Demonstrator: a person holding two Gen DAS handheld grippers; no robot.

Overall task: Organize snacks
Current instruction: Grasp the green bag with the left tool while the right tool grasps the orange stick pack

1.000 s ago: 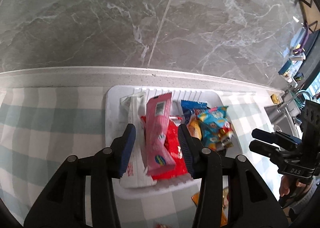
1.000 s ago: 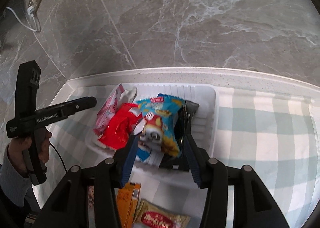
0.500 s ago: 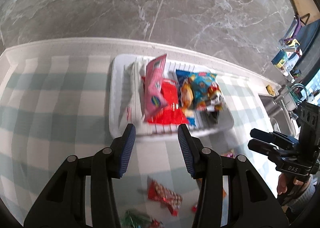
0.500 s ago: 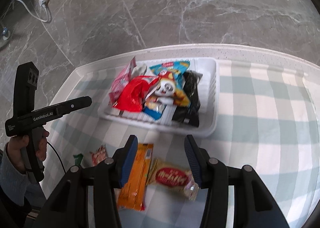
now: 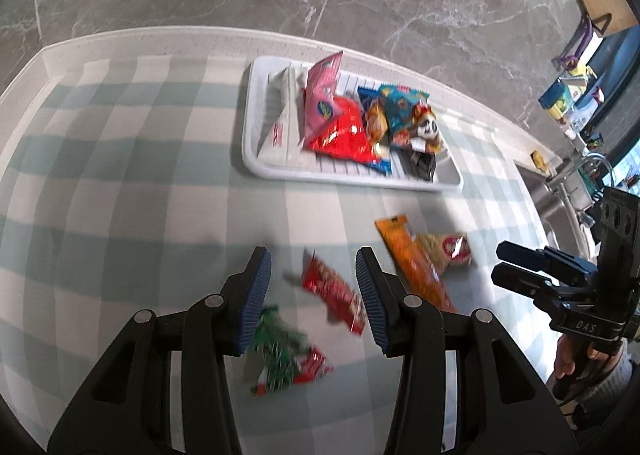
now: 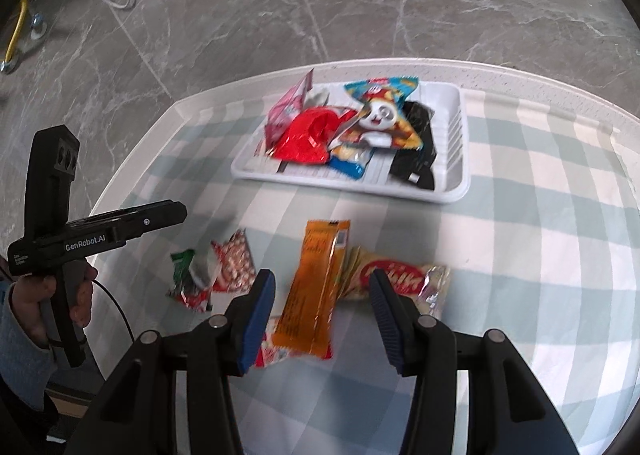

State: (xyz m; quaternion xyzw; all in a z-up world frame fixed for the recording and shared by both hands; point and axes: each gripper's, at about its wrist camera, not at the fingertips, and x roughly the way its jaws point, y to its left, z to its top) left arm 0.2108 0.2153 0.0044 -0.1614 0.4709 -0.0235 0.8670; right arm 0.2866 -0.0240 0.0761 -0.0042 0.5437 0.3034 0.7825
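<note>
1. White slotted plastic tray [image 5: 256, 159] sits at 12 o'clock on the green-and-white checked tablecloth [image 5: 120, 183], close to the marble wall.
2. Tray holds a pink upright packet [image 5: 322, 95], a shiny red foil bag [image 5: 340, 135], a blue panda-print bag [image 6: 378, 117], a black pouch [image 6: 418, 143] and a white packet [image 5: 280, 103], all piled together.
3. Loose on the cloth, at 6 o'clock from the tray: long orange wrapper [image 6: 316, 287], yellow-and-red wafer pack [image 6: 396, 279] touching it at its 3 o'clock, red patterned candy wrapper [image 5: 334, 291], green-and-red wrapper [image 5: 280, 355].
4. Left gripper [image 5: 314, 295]: blue pads spread, nothing pinched; the red patterned wrapper lies on the cloth below the gap.
5. Right gripper [image 6: 322, 311]: pads spread, empty; the orange wrapper lies below the gap, not touched.
6. A hand [image 6: 48, 295] holds the left gripper's handle at 9 o'clock in the right wrist view.
</note>
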